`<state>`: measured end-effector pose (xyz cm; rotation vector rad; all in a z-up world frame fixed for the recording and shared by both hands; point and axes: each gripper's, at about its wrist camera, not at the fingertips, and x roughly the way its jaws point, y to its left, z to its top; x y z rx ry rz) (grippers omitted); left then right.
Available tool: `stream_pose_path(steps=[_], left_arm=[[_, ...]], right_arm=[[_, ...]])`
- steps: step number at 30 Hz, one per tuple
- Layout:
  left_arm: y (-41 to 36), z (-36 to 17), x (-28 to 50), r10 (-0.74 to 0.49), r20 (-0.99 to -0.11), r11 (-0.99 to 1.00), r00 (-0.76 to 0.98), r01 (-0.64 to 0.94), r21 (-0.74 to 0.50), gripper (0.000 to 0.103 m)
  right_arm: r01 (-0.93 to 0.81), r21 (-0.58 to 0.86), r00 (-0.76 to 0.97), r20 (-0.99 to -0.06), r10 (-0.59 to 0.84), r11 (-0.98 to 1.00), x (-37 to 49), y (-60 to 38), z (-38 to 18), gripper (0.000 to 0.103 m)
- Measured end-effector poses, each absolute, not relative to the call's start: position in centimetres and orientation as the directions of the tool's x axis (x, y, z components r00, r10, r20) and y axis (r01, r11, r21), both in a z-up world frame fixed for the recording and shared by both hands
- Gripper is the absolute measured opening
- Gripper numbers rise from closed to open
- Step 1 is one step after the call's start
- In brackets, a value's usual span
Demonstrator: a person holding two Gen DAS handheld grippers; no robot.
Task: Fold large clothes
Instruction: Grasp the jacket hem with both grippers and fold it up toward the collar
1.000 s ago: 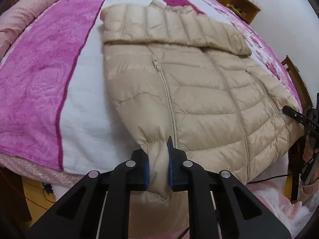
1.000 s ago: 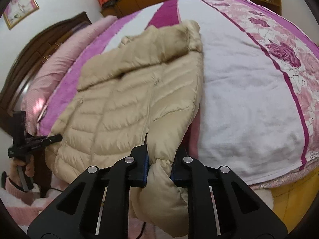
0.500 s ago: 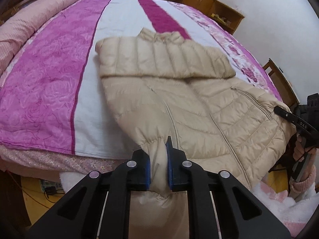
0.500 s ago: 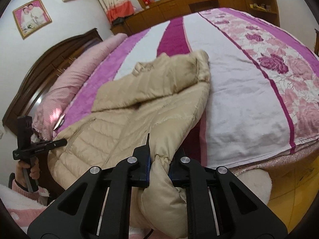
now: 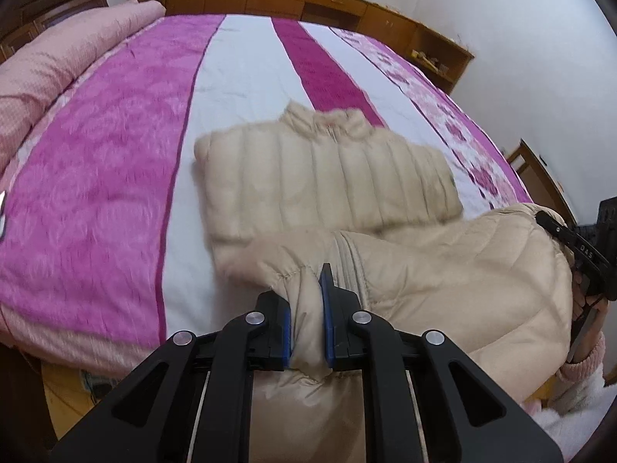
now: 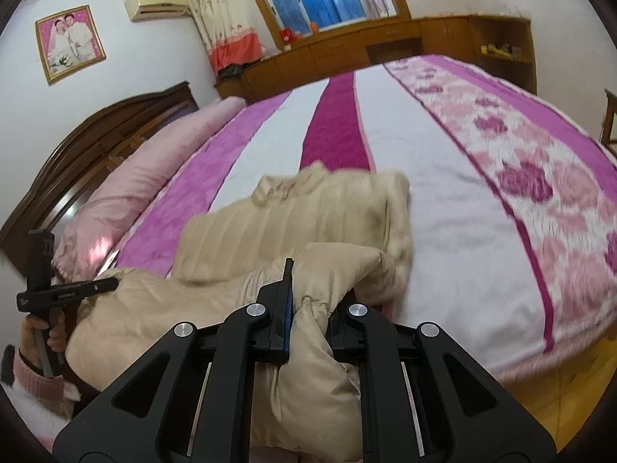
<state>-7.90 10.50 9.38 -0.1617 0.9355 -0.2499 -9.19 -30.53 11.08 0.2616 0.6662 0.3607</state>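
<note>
A: Where is the jacket (image 5: 324, 177) now?

B: Its top half lies flat on the bed (image 5: 115, 162), collar toward the far side, sleeves folded across the chest. The bottom half is lifted off the bed. The left gripper (image 5: 306, 320) is clamped on one hem corner, and the right gripper (image 6: 308, 320) pinches the other — padding bulges out between both sets of jaws.

A: So the fold looks to be the hem going up over the chest?

B: Likely, yes. The risk is the fabric. It looks slick and puffy, so a corner could slide out of a pinch if one side pulls harder than the other.

A: Anything else?

B: If the two corners travel unevenly, the fold line would skew and the hem would land crooked. The raised half could also drag the flat half along the bed — and that could undo the sleeves.
</note>
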Motion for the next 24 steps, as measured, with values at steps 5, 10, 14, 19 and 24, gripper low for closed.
stream_pose_path(steps=[5, 10, 14, 19, 24], left_arm=[[10.2, 10.1, -2.1, -0.218, -0.765, 0.976, 0.606, 0.121, -0.182, 0.013], [9.9, 8.8, 3.3, -0.158, -0.783, 0.988, 0.602, 0.097, -0.124, 0.013], [10.2, 6.4, 7.1, -0.152, -0.809, 0.988, 0.567, 0.072, -0.135, 0.014], [10.2, 2.7, 9.8, -0.132, -0.845, 0.991, 0.518, 0.047, -0.126, 0.016], [9.7, 0.6, 11.4, -0.107, -0.862, 0.994, 0.495, 0.052, -0.094, 0.02]], right_arm=[[-0.21, 0.301, 0.773, -0.532, 0.346, 0.93, -3.4, -29.8, 11.8, 0.012], [-0.188, 0.223, 0.786, -0.55, 0.282, 0.957, 1.7, -28.3, 10.9, 0.012], [-0.161, 0.209, 0.765, -0.591, 0.256, 0.965, 5.5, -28.0, 8.8, 0.013], [-0.134, 0.103, 0.695, -0.699, 0.168, 0.986, 9.0, -26.8, 4.8, 0.019], [-0.105, 0.114, 0.64, -0.753, 0.155, 0.988, 10.9, -26.9, 1.3, 0.024]])
